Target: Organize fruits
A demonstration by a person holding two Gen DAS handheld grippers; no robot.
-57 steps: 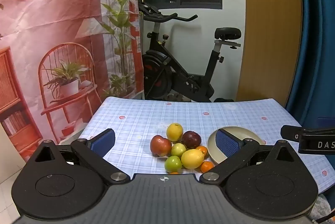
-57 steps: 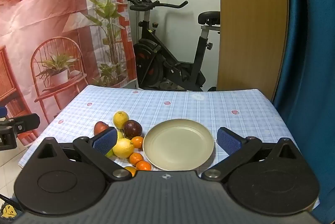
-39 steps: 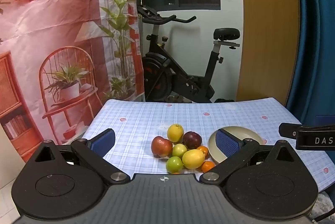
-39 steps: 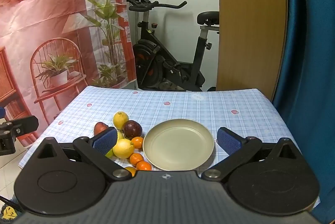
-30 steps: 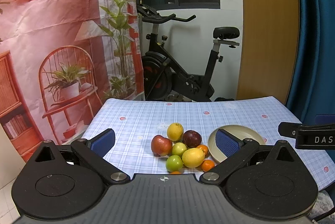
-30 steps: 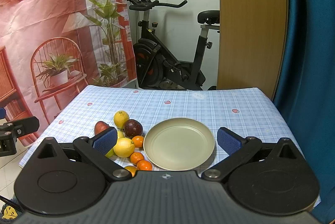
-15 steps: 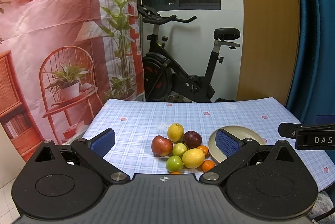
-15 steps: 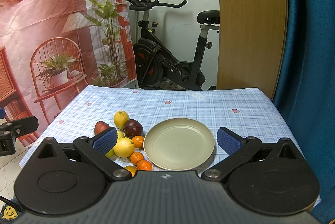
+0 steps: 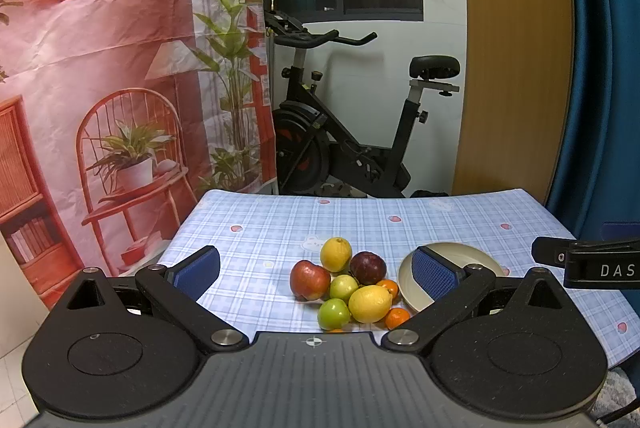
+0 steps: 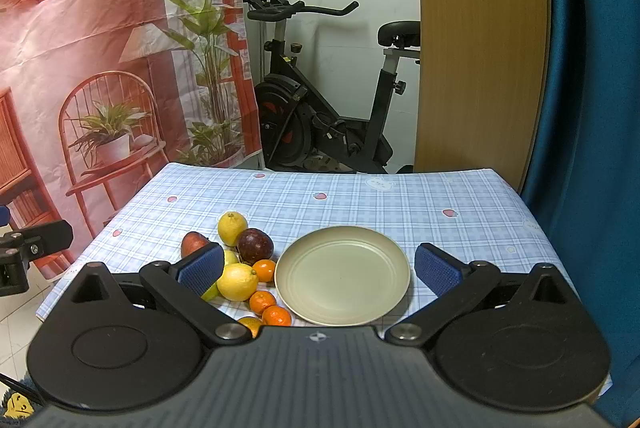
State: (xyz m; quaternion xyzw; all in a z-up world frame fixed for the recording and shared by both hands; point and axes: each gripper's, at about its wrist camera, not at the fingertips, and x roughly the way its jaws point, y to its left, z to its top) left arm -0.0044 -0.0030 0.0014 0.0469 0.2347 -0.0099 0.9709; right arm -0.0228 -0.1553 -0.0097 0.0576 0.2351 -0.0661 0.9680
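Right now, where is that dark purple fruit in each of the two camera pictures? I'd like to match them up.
Left wrist view: the dark purple fruit sits right of centre, at the back of the fruit pile, left of the plate.
Right wrist view: the dark purple fruit sits left of centre, again just left of the plate.
Shared landmark: the rear lemon beside it, on its left.

Beside the plate [image 10: 342, 275], on its left, the fruit is sitting in one bunch: two lemons [image 10: 237, 282], one red apple [image 9: 310, 279], one dark plum [image 10: 255, 246], two green apples [image 9: 333, 314] and four small oranges [image 10: 264, 270]. One plate is lying on the bench [image 10: 360, 199].
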